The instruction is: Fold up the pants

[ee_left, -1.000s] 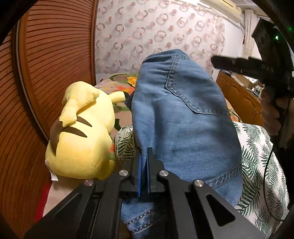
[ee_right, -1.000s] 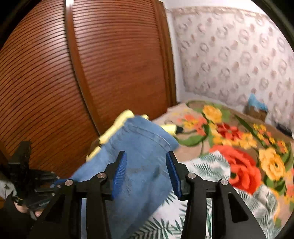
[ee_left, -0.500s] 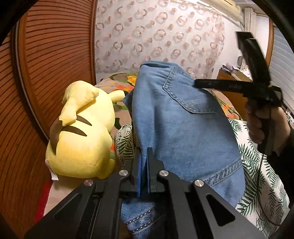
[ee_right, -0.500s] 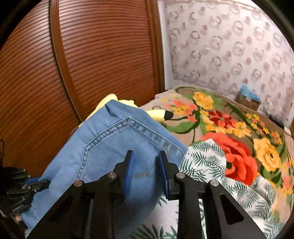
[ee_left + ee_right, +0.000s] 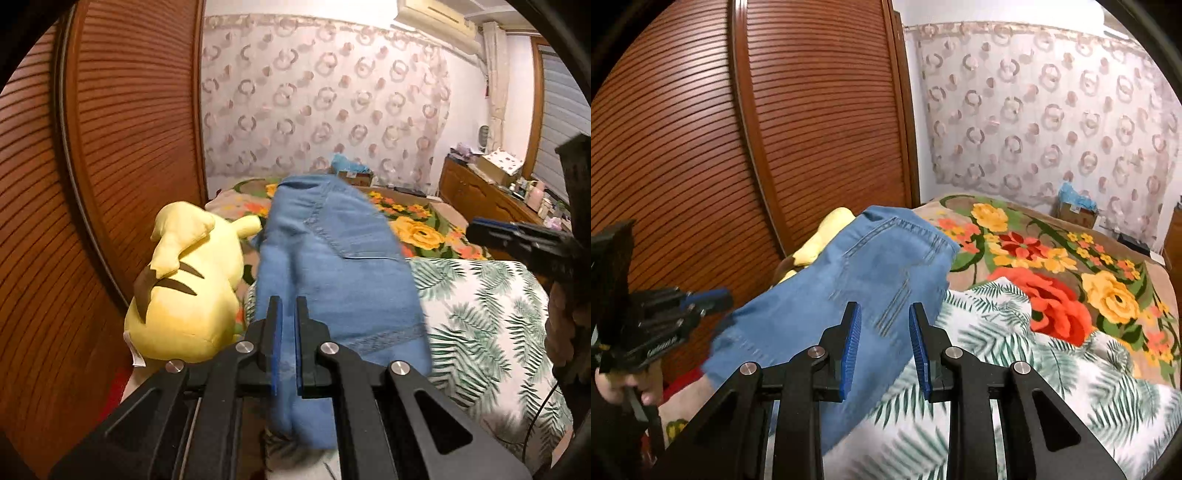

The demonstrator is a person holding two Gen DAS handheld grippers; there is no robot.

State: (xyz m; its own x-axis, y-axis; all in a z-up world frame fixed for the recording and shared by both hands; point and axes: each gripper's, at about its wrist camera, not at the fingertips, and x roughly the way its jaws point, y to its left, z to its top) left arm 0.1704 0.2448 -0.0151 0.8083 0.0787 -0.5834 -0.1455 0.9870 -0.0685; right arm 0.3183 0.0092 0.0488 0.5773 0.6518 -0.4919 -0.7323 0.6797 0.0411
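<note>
Dropped lower since earlier: jeans (image 5: 332, 266). Left gripper (image 5: 287, 314) clamped on denim; right gripper (image 5: 882, 325) apart, empty. Keep hem taut, lay flat.

The right gripper (image 5: 882, 347) hangs with its jaws apart, nothing pinched, above blue jeans (image 5: 849, 288) lying across a leaf-print sheet (image 5: 997, 406); the left gripper (image 5: 713, 297) nips the jeans' edge beside the slatted wooden door (image 5: 775, 110)

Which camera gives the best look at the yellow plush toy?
The left wrist view: the yellow plush toy shows nearly whole beside the jeans. In the right wrist view only yellow bits peek out behind the jeans.
</note>
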